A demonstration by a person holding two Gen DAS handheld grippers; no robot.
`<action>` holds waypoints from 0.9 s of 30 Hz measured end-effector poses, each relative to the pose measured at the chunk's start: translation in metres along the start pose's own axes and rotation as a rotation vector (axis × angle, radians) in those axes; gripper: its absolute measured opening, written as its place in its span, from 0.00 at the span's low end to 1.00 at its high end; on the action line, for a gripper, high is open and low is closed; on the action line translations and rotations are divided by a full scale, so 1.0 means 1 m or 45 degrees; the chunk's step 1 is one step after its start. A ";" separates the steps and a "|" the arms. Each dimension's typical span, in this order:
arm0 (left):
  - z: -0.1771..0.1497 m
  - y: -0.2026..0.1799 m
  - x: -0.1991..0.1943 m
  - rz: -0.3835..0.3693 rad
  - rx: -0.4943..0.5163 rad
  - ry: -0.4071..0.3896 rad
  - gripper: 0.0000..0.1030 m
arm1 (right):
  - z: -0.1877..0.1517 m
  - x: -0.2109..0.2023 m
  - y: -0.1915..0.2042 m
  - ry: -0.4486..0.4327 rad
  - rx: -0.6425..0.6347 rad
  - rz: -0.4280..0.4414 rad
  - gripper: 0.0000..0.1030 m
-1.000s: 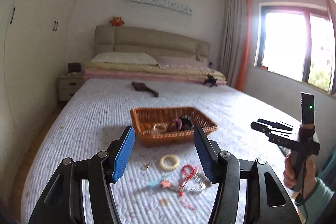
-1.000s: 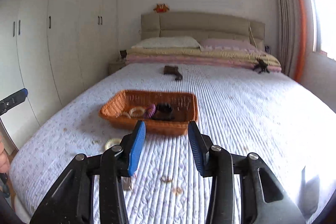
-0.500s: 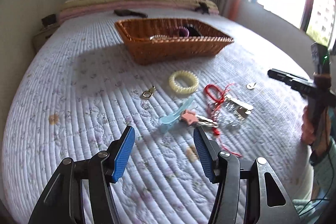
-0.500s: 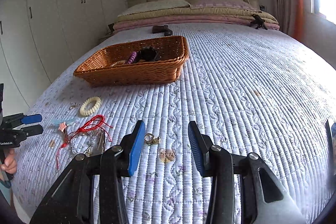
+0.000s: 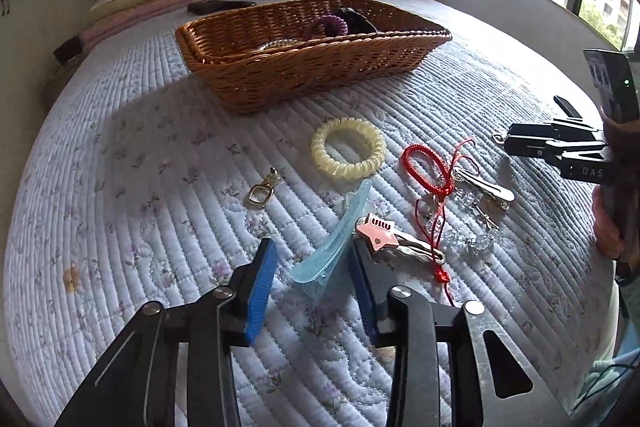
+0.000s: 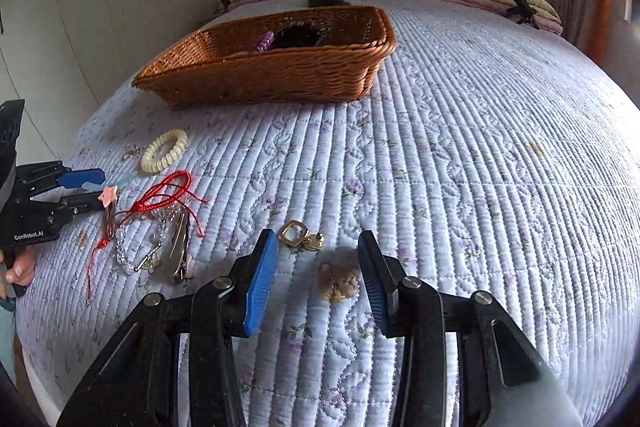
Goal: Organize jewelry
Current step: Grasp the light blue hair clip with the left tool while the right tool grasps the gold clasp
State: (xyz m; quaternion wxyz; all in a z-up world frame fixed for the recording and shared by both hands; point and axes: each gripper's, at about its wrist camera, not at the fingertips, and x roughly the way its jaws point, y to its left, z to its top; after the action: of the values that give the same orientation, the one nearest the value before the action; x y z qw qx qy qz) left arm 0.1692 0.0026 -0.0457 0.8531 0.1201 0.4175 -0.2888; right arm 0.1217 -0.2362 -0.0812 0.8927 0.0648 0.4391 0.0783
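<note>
Pickup step, both hands low over the bed (image 5: 120, 155).

Left gripper (image 5: 312, 283): fingers closing around the pale blue hair clip (image 5: 332, 247). Clip's wide end sits between the pads; the right pad looks to be at its edge, the left pad still shows a gap. Not a firm hold yet, by my reading. Pink star clip (image 5: 378, 229) lies touching the blue clip, just beyond the right finger; it may drag along when the blue one lifts.

Right gripper (image 6: 318, 263): fingers at a middling spread, holding nothing. Small bear-face brooch (image 6: 339, 281) lies between them, nearer the right finger. Gold earring (image 6: 298, 235) just ahead of the fingertips, toward the left one.

Ahead of the left fingers: cream coil bracelet (image 5: 348, 149), a second gold earring (image 5: 262, 193), and to the right a tangle of red cord (image 5: 430, 171), crystal beads and silver clips.

Wicker basket (image 5: 320, 75) stands beyond all of it, already holding a few pieces.

Next, likely: finish the pinch, lift straight up to shed the star clip, carry forward over the basket's near rim.

Room: open quilt to the right of the right fingers; bed edge near below both grippers.
</note>
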 end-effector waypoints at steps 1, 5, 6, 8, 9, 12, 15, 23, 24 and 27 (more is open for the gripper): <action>0.000 0.000 -0.001 0.001 -0.013 -0.005 0.24 | 0.000 0.000 0.001 -0.003 -0.011 -0.007 0.43; -0.001 0.004 -0.005 -0.006 -0.109 -0.002 0.12 | 0.001 0.002 0.008 0.007 -0.059 -0.013 0.43; -0.003 0.004 -0.007 0.005 -0.130 0.001 0.12 | 0.001 0.002 0.010 0.006 -0.073 -0.008 0.43; -0.009 0.003 -0.011 0.043 -0.169 0.001 0.12 | 0.000 0.001 0.015 0.007 -0.096 0.013 0.43; -0.011 0.003 -0.013 0.051 -0.188 0.002 0.12 | 0.000 0.000 0.017 0.008 -0.104 0.016 0.42; -0.016 0.004 -0.016 0.071 -0.226 -0.007 0.12 | -0.002 -0.002 0.021 0.009 -0.121 0.036 0.42; -0.019 0.004 -0.016 0.073 -0.232 -0.014 0.12 | -0.003 -0.004 0.019 0.009 -0.124 0.065 0.41; -0.021 0.005 -0.017 0.069 -0.237 -0.028 0.12 | -0.003 -0.002 0.020 0.017 -0.142 0.025 0.32; -0.021 0.005 -0.016 0.071 -0.236 -0.028 0.12 | -0.002 -0.001 0.019 0.017 -0.140 0.021 0.32; -0.021 0.004 -0.016 0.079 -0.232 -0.029 0.12 | 0.001 0.004 0.026 0.019 -0.169 -0.016 0.24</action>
State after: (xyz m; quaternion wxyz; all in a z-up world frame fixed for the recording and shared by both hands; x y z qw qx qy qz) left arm 0.1502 0.0214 -0.0462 0.8738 0.0514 0.4283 -0.2244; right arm 0.1231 -0.2103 -0.0788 0.8923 0.0022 0.4398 0.1020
